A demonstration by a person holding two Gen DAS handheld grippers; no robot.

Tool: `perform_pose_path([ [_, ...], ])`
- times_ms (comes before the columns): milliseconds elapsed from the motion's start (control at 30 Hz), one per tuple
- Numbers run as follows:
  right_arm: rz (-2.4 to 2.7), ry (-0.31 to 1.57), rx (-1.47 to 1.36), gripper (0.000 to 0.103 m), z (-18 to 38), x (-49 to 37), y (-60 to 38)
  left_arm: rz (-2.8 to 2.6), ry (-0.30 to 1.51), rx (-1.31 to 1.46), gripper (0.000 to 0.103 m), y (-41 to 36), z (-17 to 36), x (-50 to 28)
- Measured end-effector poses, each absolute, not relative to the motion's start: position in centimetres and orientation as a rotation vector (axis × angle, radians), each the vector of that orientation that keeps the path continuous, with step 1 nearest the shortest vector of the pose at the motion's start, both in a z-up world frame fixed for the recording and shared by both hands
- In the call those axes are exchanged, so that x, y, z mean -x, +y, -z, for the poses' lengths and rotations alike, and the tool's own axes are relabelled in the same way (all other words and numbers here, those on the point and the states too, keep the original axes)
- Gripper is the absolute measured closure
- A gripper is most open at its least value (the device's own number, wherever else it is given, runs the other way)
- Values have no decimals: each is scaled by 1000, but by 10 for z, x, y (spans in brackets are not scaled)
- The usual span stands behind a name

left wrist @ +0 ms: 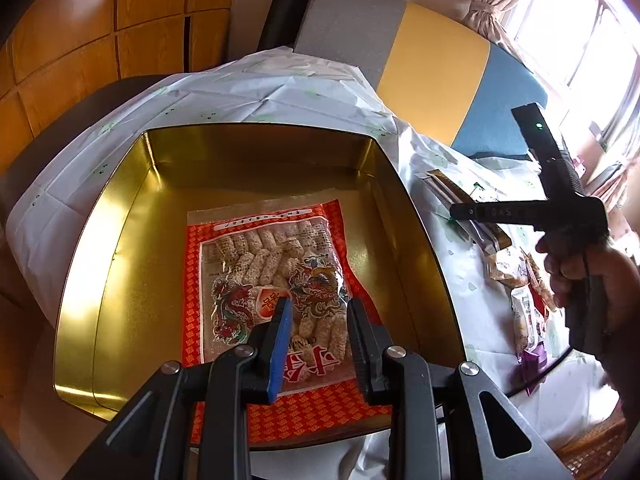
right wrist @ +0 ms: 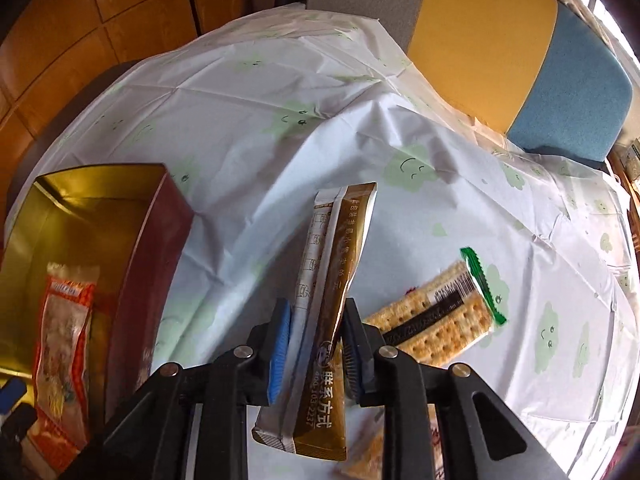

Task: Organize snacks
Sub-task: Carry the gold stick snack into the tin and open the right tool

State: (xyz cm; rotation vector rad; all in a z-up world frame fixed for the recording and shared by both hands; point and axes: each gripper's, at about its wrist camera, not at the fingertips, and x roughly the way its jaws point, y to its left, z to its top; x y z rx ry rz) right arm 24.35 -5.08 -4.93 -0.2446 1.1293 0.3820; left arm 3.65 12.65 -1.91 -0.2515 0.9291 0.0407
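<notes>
Left wrist view: the left claw (left wrist: 316, 344) hangs over the gold tin (left wrist: 100, 240), jaws apart and gripping nothing. The red bag (left wrist: 264, 280) lies flat on the tin floor directly under and ahead of the fingertips, its long axis running away from the claw. To the right, outside the tin, a hand (left wrist: 580, 272) holds the other gripper above a heap of snacks (left wrist: 524, 308) on the white cloth (left wrist: 440, 184).

Right wrist view: the right claw (right wrist: 316, 340) is clenched on a brown-and-white sachet (right wrist: 332, 292), pads pressing its sides near mid-length. The sachet's long axis runs along the fingers, top end pointing away, lower end hanging back toward the camera. The tin (right wrist: 160, 248) lies to the claw's left, its dark red wall nearest, the red bag (right wrist: 64, 336) visible inside. A cracker pack (right wrist: 444, 320) lies on the cloth (right wrist: 280, 120) just right of the claw.

The likely next move is carrying the sachet leftward over that wall; the right claw has it, while the left is already over the tin.
</notes>
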Motion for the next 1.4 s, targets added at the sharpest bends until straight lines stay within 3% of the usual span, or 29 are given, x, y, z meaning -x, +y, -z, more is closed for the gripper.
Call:
perform_pose_path([
  [333,-491,1170,256,78,61,-145,-72,-70,915,172,70,103,8,-24],
  [667,-429,1155,115,79,72,-110,-100,-115,879,104,69,96,2,-8],
  [1067,-468,995,31,80,7,-88,-93,-152,866,118,69,109,1,-1],
  [1400,-620,980,-7,80,-25,-105,-20,-231,861,196,69,140,7,-1],
])
